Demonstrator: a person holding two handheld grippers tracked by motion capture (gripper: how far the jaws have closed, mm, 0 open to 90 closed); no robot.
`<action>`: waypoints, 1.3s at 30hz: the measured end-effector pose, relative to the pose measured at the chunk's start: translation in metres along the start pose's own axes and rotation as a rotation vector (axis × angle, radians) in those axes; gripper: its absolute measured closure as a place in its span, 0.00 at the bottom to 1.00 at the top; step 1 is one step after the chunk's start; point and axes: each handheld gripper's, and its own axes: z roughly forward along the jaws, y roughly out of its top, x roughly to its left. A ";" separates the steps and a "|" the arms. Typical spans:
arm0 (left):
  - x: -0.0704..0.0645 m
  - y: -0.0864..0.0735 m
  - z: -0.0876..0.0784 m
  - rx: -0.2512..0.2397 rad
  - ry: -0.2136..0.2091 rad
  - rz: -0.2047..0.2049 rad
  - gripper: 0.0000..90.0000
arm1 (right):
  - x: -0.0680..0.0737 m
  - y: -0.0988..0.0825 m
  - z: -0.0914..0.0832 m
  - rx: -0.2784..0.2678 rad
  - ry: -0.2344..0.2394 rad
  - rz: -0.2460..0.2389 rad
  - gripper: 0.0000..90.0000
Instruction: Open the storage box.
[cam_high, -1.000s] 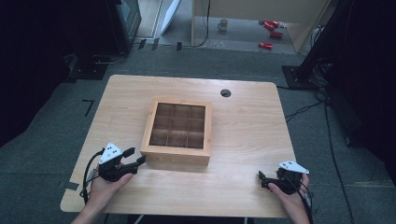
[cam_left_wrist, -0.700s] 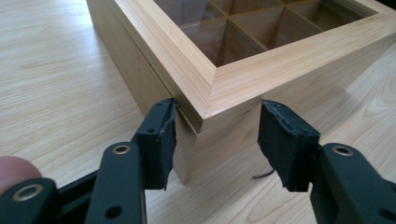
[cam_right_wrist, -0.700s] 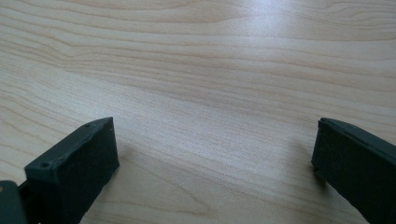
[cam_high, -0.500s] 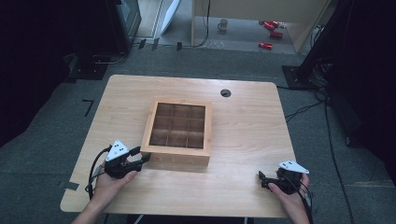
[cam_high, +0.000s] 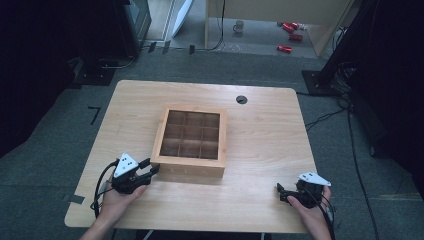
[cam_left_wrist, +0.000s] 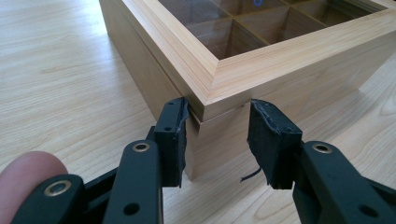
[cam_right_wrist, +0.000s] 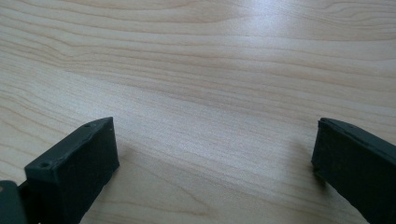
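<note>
High view: A wooden box (cam_high: 191, 136) with 9 small square spaces sits in the middle of the table (cam_high: 260, 125). The left gripper (cam_high: 148, 169) is at the box's near left corner. A second ago it lay a little farther from that corner, and now its tips are right up against it. The right gripper (cam_high: 280, 192) rests near the table's front right edge, well apart from the box, in the same spot as before.

Left gripper view: The 2 black jaws stand on either side of the box corner. They have just been closing in on it. The left pad (cam_left_wrist: 176, 135) touches the wood under the lid's edge. The right pad (cam_left_wrist: 266, 140) sits just beside the other face of the corner, and I cannot tell if it presses yet. There is a thin line between lid and base right where the pads are. So the grab on the corner looks almost done, and I think the next step is to hold the box or lift its lid.

Right gripper view: The jaws are wide apart with nothing between them, just bare table.
</note>
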 end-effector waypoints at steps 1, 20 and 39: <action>-0.002 0.000 0.000 -0.002 -0.008 0.002 0.65 | 0.000 0.000 0.000 0.000 0.000 0.000 0.00; 0.001 -0.002 0.006 0.025 -0.060 -0.068 0.61 | 0.000 0.000 0.000 0.000 0.000 0.000 0.00; 0.001 0.004 0.002 0.014 -0.046 -0.048 0.66 | 0.000 0.000 0.000 0.000 0.000 0.000 0.00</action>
